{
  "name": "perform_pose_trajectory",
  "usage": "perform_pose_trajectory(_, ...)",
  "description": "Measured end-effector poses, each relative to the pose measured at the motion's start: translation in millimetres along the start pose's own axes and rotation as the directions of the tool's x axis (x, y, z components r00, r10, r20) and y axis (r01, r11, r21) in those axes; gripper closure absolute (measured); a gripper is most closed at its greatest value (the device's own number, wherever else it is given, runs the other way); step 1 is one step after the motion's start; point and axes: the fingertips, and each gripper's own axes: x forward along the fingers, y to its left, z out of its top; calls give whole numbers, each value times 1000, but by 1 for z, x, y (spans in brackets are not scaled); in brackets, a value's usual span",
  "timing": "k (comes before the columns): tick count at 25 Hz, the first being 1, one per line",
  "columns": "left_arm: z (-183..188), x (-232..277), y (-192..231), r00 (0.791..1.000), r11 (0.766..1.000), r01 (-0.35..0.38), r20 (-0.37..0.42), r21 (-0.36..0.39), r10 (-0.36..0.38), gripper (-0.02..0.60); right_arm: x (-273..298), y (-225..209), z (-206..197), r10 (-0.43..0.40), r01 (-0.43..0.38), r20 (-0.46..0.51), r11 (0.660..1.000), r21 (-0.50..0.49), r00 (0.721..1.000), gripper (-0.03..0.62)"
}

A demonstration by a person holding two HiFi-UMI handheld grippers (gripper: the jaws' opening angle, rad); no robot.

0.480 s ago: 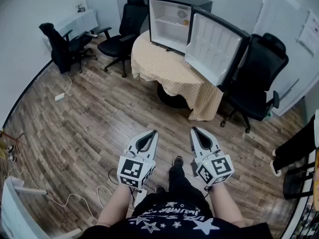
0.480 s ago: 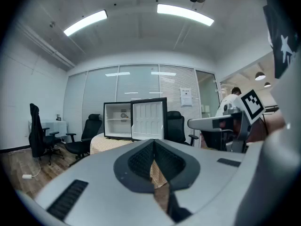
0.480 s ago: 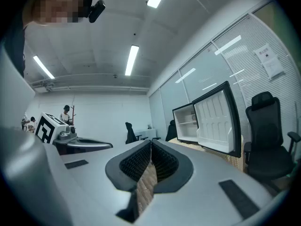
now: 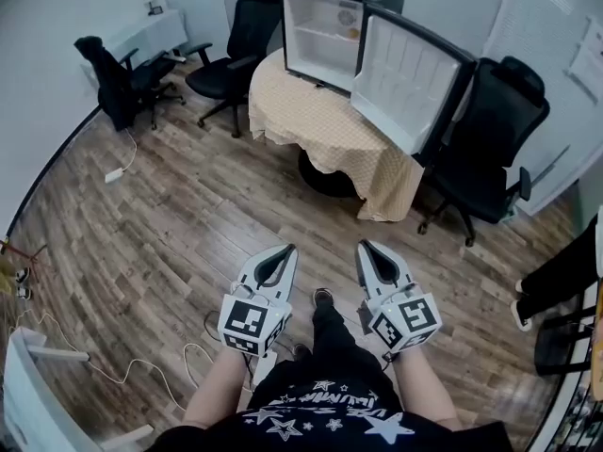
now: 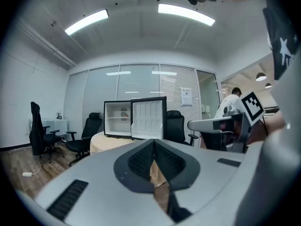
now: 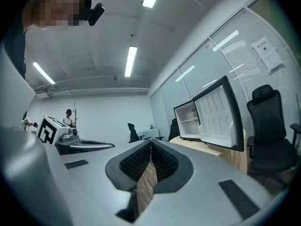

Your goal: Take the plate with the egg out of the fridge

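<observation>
**Both claws shut, fridge open across the room.** A person stands on the wood floor (image 4: 188,224), well apart from a small black fridge (image 4: 325,40), with a claw in each hand. The left claw (image 4: 286,250) and right claw (image 4: 362,245) are held side by side, low in front of the body. Each has its 2 jaws pressed together with nothing between them, and in both gripper views the ribbed pads meet along 1 seam.

Only the head view gives the layout from above. The fridge stands toward the far side of a round worktop (image 4: 320,130) draped in a beige checked cloth. Its door (image 4: 405,78) is swung wide to the person's right and overhangs the worktop's edge, near a black office chair (image 4: 490,149). 2 further chairs (image 4: 226,59) stand to the left. The left gripper view alone shows the fridge front level-on, plus a bystander in white (image 5: 231,103) beyond the right claw.

Inside the white fridge, the plate (image 4: 348,16) sits on the upper shelf, toward the hinge side. It reads as a small pale round shape, and the egg cannot be told apart from it.

Bare floor lies between the person and the worktop. A white cable (image 4: 104,370) loops over the boards at the person's left.
</observation>
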Motion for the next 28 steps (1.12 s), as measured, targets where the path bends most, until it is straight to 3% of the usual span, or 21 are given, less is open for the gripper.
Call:
perform_pose_trajectory(9,-1,19,0,1000,1000,6,13,-5,-6,574,4,-26,-5,-10,7,38,997,74,999,560)
perform_pose_trajectory(19,-4,81,37,999,999,-24,-24,-35,23,574,68,-75,-5,0,-1,8,997,83,1000,560)
perform_pose_trajectory(28,8,168,114,993,995,-96,-61,5,96,574,165,-143,-1,62,-59,-19,989,139,998,560)
